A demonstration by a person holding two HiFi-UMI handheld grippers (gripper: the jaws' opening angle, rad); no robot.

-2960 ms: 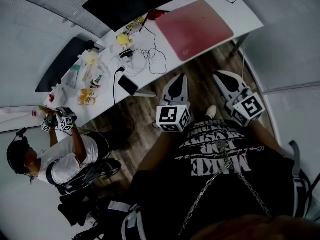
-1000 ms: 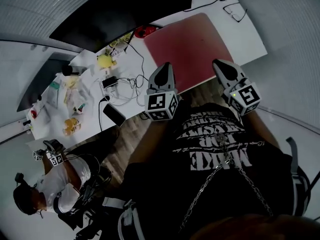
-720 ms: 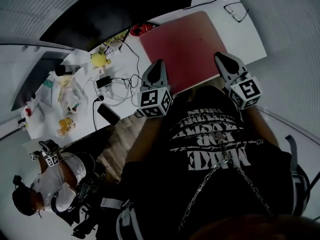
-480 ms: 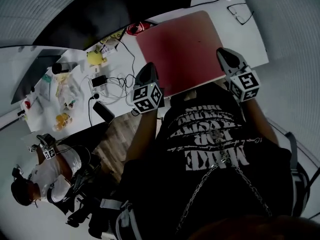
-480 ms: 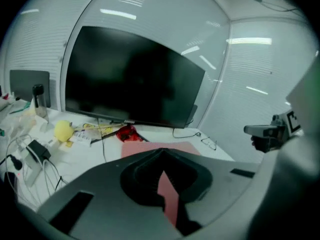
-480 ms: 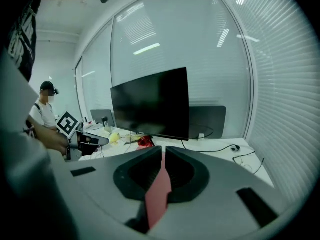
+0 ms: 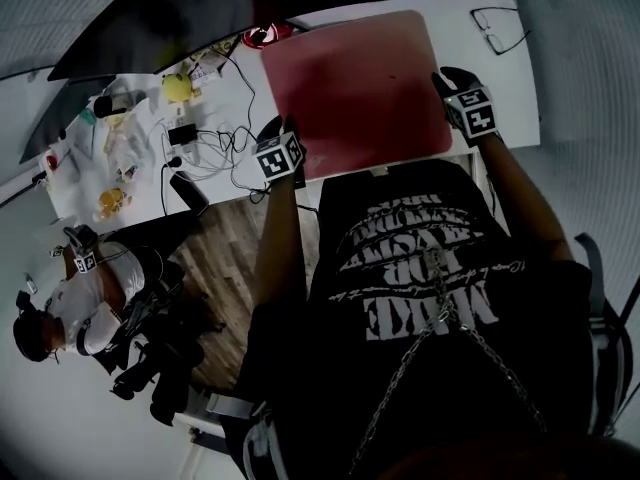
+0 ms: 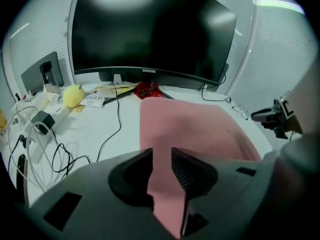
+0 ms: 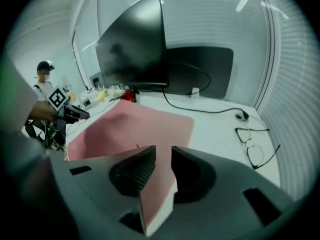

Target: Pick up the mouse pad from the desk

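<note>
A: Where's the pad?
B: The pink mouse pad (image 7: 350, 88) lies on the white counter (image 7: 505, 98) in front of the dark monitor (image 8: 150, 29). Its near edge runs along the counter's near edge.
A: Grippers?
B: I have the left gripper (image 8: 162, 156) at the pad's near-left corner and the right gripper (image 9: 163, 156) at the pad's right edge. Both point down at a slant.
A: Jaws?
B: Both sets have just been opening.
Left: the jaws are apart with a narrow gap, and the left gripper view shows pink pad filling it.
Right: the jaws are apart too. The pad's edge runs into the gap with its pale side showing.
I see no squeeze on either side, and I can't tell if a jaw touches the pad.
A: Anything close by?
B: Glasses (image 7: 500, 36) lie on the counter just right of the pad's far corner, not touching it. A tangle of cables (image 7: 215, 133) and a yellow ball (image 7: 178, 86) lie left of the pad. Another person (image 7: 70, 303) is further left, off the counter's end.
</note>
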